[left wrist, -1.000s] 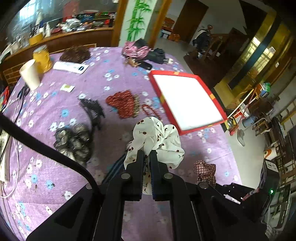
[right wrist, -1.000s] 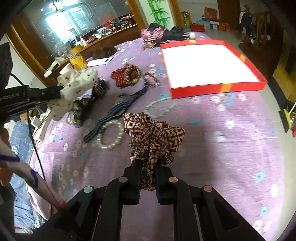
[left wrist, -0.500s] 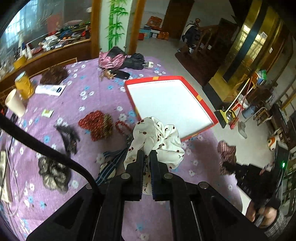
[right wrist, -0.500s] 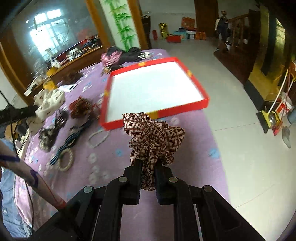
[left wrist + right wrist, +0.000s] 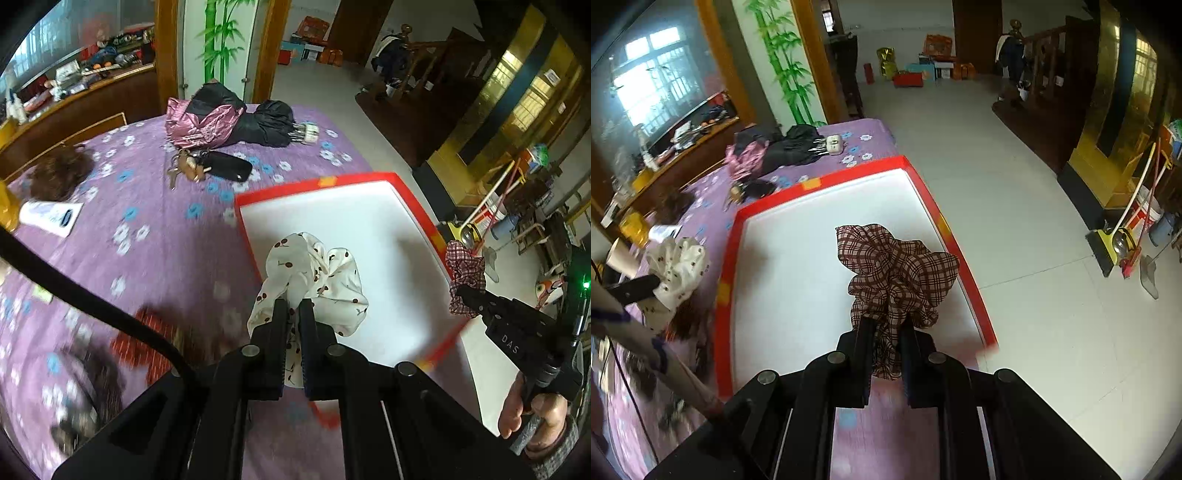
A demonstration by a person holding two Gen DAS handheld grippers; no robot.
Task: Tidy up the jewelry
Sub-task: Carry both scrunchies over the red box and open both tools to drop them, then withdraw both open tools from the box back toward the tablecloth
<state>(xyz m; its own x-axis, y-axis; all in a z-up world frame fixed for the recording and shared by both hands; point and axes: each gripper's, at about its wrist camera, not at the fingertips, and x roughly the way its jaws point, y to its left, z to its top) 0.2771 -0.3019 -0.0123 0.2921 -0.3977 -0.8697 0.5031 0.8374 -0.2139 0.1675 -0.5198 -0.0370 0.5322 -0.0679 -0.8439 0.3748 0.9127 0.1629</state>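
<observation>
Above the red tray (image 5: 413,206) at the surface's (image 5: 155,236) right edge, we hold two scrunchies in the air. Our left gripper (image 5: 293,308) pinches the white cherry-print scrunchie (image 5: 314,273), and our right gripper (image 5: 888,325) pinches the brown plaid scrunchie (image 5: 897,266), both clear of the tray's white floor.

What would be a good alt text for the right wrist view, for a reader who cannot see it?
The right hand-held gripper holds a brown plaid scrunchie above a red tray with a white floor on a purple flowered tablecloth. At left, a white cherry-print scrunchie is held near the tray's edge.
</observation>
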